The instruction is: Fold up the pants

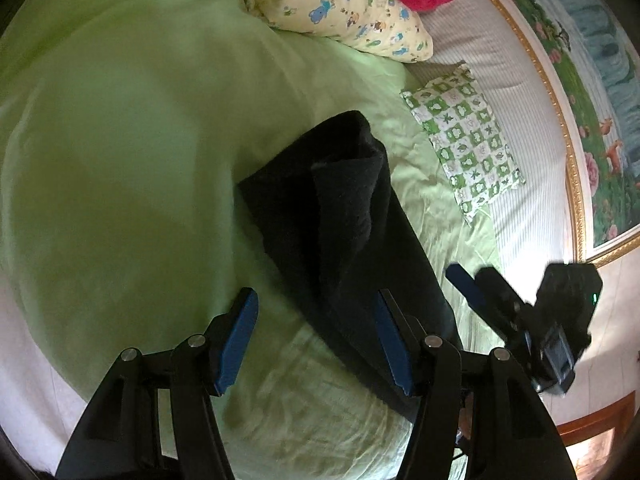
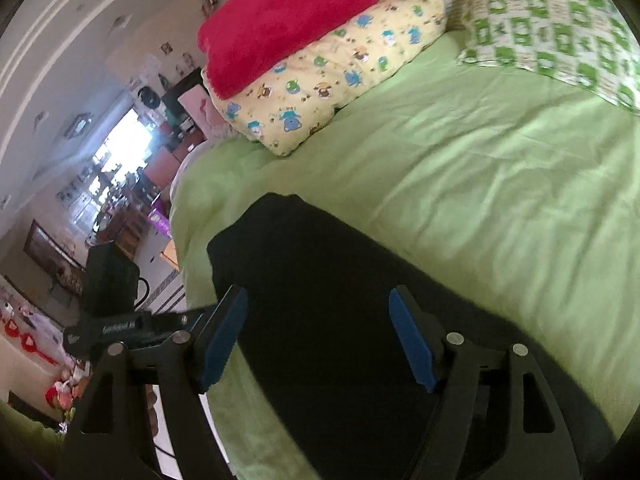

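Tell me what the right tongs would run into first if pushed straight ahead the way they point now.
Most likely the black pants: they lie on the green bedspread directly between and ahead of the open right tongs. How far off they are is hard to judge.

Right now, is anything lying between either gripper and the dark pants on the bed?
Nothing visible. The left gripper and right gripper both stand open directly over the black pants, which lie on the green sheet. The pillows sit farther up the bed.

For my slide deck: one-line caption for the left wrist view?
Open left gripper above dark pants lying on a green bedsheet, right gripper alongside.
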{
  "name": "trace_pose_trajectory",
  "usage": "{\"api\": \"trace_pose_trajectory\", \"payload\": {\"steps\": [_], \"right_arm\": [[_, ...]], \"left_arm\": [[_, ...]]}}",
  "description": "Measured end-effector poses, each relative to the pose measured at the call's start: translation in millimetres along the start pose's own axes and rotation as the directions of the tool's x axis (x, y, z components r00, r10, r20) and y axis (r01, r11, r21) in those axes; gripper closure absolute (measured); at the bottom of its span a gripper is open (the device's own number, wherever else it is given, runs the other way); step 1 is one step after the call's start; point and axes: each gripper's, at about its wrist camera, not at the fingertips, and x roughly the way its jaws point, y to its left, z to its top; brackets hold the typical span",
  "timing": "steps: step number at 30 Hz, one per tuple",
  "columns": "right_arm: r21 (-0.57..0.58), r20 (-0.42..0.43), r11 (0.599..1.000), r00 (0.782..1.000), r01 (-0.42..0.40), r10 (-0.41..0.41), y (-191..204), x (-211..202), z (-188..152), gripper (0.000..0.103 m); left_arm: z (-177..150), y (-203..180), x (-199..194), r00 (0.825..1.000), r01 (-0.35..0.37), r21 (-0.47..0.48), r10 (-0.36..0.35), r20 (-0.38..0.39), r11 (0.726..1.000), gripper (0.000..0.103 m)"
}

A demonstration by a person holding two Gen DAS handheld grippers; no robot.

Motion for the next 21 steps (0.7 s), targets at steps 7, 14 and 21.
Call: {"api": "trace_pose_trajectory", "payload": {"steps": [7,14,21], "right_arm": [[-0.003,-0.077,0.997,0.994,-0.077,0.077,-3.3,41.8,39.6,0.029],[-0.082,-0.225,0.993,0.972,-0.088,0.068,1.0,89.7,69.4,0.040],[-0.161,-0.332,0.983,0.943,-0.092,0.033,12.4,126.0,75.1,0.057]], "left_arm": [[5.1,0.1,5.9,1.000,0.002,-0.023,-0.002,-0.002,1.000,0.039],[11.3,-1.8,13.3,1.000,-0.006,-0.016,0.006,0.001,1.000,0.039],[15.8,-0.7,17.7,1.000,-0.015,-0.024,0.015,0.006,1.000,0.042]]}}
